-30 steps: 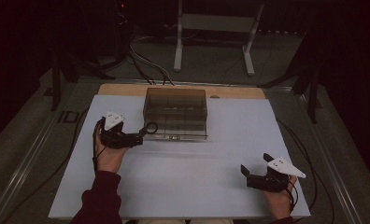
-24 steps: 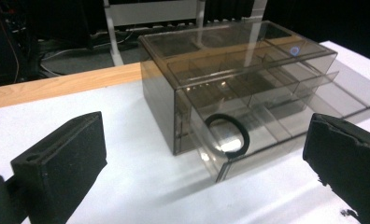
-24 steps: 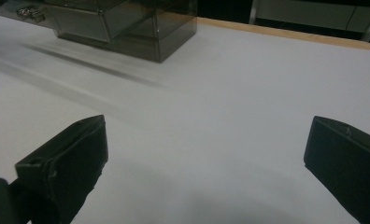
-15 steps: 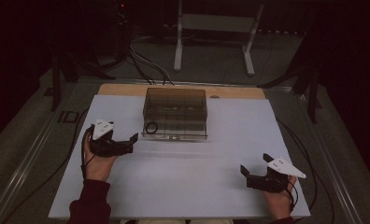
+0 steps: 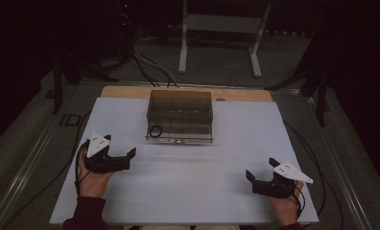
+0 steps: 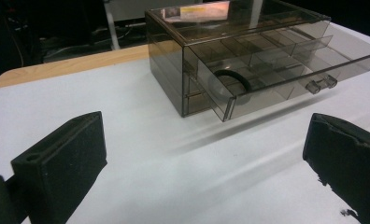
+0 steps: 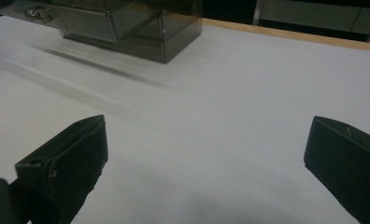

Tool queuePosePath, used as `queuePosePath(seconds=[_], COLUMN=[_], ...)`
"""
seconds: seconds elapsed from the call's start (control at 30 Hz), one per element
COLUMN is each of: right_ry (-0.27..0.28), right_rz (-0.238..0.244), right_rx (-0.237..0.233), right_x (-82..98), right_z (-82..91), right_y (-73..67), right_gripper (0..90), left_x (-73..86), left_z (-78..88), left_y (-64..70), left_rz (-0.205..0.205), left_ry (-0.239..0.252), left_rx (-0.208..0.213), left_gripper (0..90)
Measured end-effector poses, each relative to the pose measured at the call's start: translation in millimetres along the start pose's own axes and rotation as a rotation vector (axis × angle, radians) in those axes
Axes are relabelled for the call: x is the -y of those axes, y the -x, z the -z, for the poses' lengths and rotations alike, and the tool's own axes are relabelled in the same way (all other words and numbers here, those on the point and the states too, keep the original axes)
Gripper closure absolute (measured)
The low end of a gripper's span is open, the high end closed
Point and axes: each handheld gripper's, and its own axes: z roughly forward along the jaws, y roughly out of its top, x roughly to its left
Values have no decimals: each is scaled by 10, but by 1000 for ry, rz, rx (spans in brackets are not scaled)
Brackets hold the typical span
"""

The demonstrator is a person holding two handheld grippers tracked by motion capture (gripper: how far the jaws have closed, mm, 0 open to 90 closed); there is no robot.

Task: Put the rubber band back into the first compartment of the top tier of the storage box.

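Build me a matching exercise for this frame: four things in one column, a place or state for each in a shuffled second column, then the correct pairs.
Things
1. black ring
2. drawer
3. left gripper
4. right gripper

Places or states
A. open, resting near the table's front right corner
B. pulled out of the smoky clear box
C. lying in the drawer's left end compartment
D. open, on the white table front left of the box

Pairs: 1-C, 2-B, 3-D, 4-A
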Motion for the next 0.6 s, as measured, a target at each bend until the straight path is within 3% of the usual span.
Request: queuePosePath(seconds=[0.2, 0.6], right_ry=[6, 11], right_rz=[3, 10], right_rx=[-6, -27], right_x=[-1, -4], right_z=[1, 0], right_y=[-7, -35], right_gripper=[0, 0], left_x=[88, 331], left_z=[34, 61], left_y=[40, 109], left_rz=[-26, -24], left_ry=[10, 27], left_rx=[-3, -3], left_gripper=[5, 5])
